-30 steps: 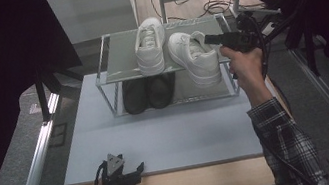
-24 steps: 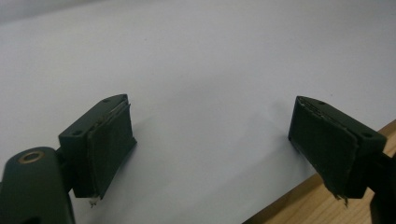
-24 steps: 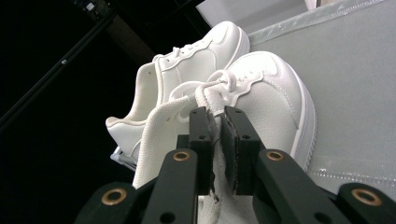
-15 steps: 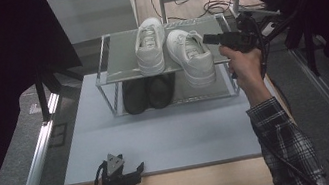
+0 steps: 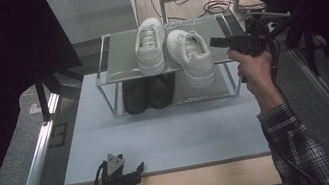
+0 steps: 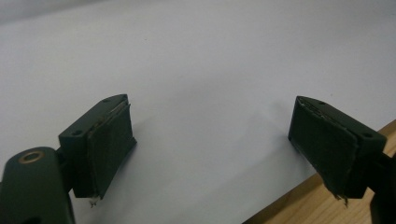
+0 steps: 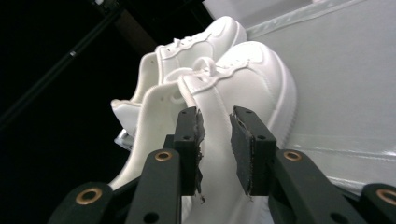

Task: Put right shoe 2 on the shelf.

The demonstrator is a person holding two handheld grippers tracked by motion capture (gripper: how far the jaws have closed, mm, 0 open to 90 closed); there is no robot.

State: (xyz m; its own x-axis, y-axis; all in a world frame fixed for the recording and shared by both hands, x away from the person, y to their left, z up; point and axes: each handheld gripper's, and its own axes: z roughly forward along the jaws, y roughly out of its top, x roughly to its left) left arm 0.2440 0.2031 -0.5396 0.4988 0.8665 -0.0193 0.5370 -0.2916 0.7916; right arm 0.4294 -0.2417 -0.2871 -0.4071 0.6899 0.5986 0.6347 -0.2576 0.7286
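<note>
The counter [image 5: 169,132] spreads wide with its pale mat, and at the far end of it stands our landmark, the two-tier shoe rack [image 5: 113,73]. On the rack's top shelf sit two white sneakers: the left white sneaker [image 5: 150,47] lies straight, toe pointing away, and the right white sneaker [image 5: 191,56] is angled beside it, its heel hanging toward the rack's near edge. Under them, on the rack's lower shelf, a pair of black shoes [image 5: 147,93] sits side by side.

Off the rack's right end, level with the top shelf, the right claw [image 7: 215,149] points at the right white sneaker. Its jaws have just been opening; they're parted a little with a clear gap, released, the sneaker's heel side just beyond the pads and not pinched.

Well in front of the rack, at the counter's near edge, the left claw [image 6: 212,140] rests low over the mat, spread wide, holding nothing.
</note>
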